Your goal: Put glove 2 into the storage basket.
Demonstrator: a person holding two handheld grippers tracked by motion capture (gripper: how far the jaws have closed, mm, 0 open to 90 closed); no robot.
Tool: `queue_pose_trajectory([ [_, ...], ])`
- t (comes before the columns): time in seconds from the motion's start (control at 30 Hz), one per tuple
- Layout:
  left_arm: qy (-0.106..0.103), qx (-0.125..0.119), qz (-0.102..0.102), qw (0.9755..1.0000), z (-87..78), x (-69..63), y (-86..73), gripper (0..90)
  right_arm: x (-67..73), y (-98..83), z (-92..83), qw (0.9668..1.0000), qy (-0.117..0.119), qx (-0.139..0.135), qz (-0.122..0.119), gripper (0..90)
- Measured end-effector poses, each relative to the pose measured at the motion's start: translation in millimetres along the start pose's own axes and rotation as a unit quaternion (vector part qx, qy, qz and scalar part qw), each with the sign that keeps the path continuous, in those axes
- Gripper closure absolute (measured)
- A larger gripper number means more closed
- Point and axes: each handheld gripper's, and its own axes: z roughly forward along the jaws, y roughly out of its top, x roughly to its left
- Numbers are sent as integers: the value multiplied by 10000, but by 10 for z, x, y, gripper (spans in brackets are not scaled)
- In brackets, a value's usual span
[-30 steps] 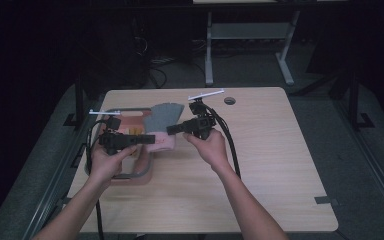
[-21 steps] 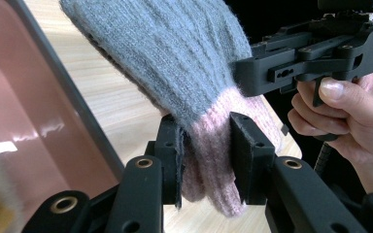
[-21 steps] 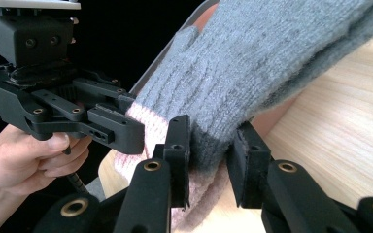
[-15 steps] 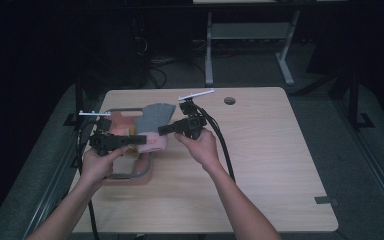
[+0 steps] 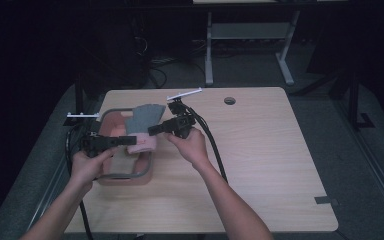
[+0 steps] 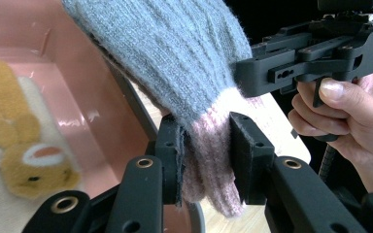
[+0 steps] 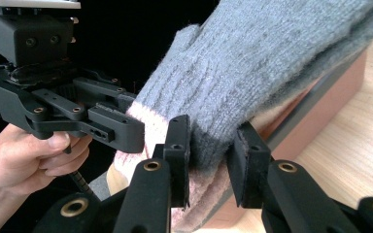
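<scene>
glove [image 5: 145, 125]: grey knit, pink cuff, held over the pink basket [image 5: 111, 120] | we see left gripper [image 6: 205, 160] and right gripper [image 7: 209, 160] both clamped on its cuff

A glove [image 5: 144, 125] hangs over the basket's [image 5: 130, 176] right rim — between both tools, apparently; a toy [image 6: 26, 150] lies inside.

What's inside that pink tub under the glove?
The left gripper view shows a yellow plush toy lying on something white in the pink tub. The grey and pink knit glove, held by both grippers, covers the rest of the inside.
</scene>
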Motion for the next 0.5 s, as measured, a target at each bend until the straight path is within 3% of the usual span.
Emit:
queue_pose_trajectory([
  [0.5, 146, -43, -97, 9998, -147, 130, -49, 680, 26, 57, 232, 9999, 138, 92, 39, 716],
])
